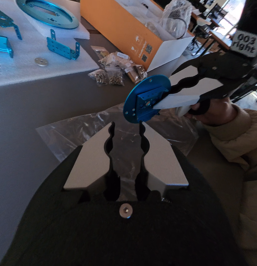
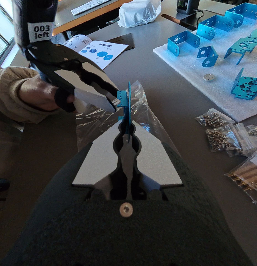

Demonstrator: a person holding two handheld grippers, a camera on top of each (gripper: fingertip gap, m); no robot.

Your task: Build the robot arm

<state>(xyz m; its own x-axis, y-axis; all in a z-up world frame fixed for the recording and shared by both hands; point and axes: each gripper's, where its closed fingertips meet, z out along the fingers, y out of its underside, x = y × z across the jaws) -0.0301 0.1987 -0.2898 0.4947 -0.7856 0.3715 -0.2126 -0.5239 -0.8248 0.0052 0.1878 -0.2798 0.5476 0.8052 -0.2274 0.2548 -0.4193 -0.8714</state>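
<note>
My right gripper is shut on the edge of a blue metal disc and holds it upright above the table. A small blue bracket sits on the disc's left face. In the left wrist view the right gripper comes in from the right, with the disc and bracket facing the camera. My left gripper is open and empty, its tips just below the disc's rim. In the right wrist view the left gripper has its tips right at the bracket.
A clear plastic bag lies on the grey table under both grippers. A white foam sheet carries several blue brackets and a silver hub. Bags of screws, an orange box and an open booklet lie around.
</note>
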